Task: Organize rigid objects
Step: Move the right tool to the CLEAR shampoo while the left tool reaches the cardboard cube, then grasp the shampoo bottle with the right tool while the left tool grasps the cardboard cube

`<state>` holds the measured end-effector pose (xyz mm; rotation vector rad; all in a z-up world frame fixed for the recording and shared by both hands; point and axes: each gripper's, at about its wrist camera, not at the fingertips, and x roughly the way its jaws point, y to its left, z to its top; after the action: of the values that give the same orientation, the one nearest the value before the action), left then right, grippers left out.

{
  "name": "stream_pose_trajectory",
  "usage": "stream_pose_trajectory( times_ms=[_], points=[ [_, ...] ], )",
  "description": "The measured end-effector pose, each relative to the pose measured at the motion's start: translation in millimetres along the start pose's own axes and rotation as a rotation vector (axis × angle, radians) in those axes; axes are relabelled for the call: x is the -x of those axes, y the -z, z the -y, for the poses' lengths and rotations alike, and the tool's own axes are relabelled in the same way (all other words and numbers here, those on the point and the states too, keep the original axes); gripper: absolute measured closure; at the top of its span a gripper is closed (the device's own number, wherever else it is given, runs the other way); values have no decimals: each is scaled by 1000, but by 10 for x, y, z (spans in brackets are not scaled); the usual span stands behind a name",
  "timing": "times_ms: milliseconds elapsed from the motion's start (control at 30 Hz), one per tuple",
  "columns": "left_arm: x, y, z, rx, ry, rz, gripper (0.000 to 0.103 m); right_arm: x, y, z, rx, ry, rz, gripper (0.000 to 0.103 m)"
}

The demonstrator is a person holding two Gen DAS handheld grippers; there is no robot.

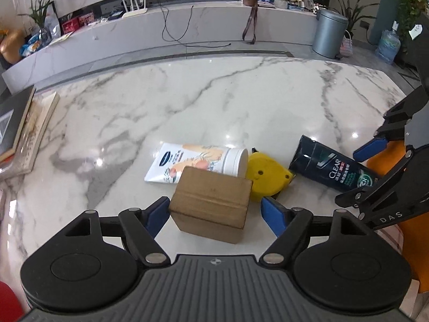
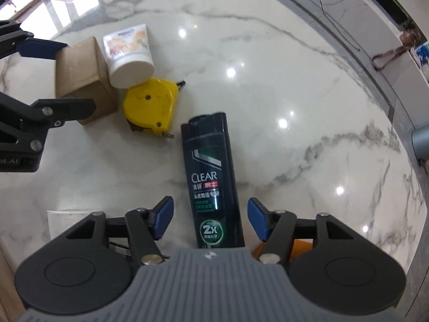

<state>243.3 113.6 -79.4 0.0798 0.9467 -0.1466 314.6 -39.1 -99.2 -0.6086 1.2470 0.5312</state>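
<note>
A brown cardboard box point(image 1: 211, 206) stands on the marble table point(image 1: 187, 102), between the spread blue pads of my left gripper point(image 1: 214, 212). There is a gap at the right pad, so the gripper is open. Behind the box lie a white tube point(image 1: 198, 161) and a yellow tape measure point(image 1: 268, 174). A dark CLEAR shampoo bottle point(image 2: 209, 174) lies flat, its lower end between the fingers of my right gripper point(image 2: 210, 216). That gripper is open, with space on both sides of the bottle. The right wrist view also shows the box point(image 2: 80, 80), the tube point(image 2: 128, 53) and the tape measure point(image 2: 150, 104).
Stacked books point(image 1: 18, 131) lie at the table's left edge. An orange object point(image 1: 410, 241) sits at the near right, under the right gripper. A white card point(image 2: 67, 222) lies near the front edge. A grey bin point(image 1: 329, 32) stands on the floor beyond the table.
</note>
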Motion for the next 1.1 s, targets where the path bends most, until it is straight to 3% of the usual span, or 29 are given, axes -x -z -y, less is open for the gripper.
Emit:
stream_pose_trajectory(
  times_ms=[267,600,800,1100],
  points=[
    [-42,50,-62,39,10,-1,29,-80,-61,-44,5,-7,-41,47],
    [-34,73,-44,32,15,-16,31,-97,-43,-96,29,37,-31,60],
    [76,117,-9,50,33,-32,31,49,17,-149,6,63,45,62],
    [467,161,81,101,66,24,31,429,98,-195,-63,4,153,64]
  ],
)
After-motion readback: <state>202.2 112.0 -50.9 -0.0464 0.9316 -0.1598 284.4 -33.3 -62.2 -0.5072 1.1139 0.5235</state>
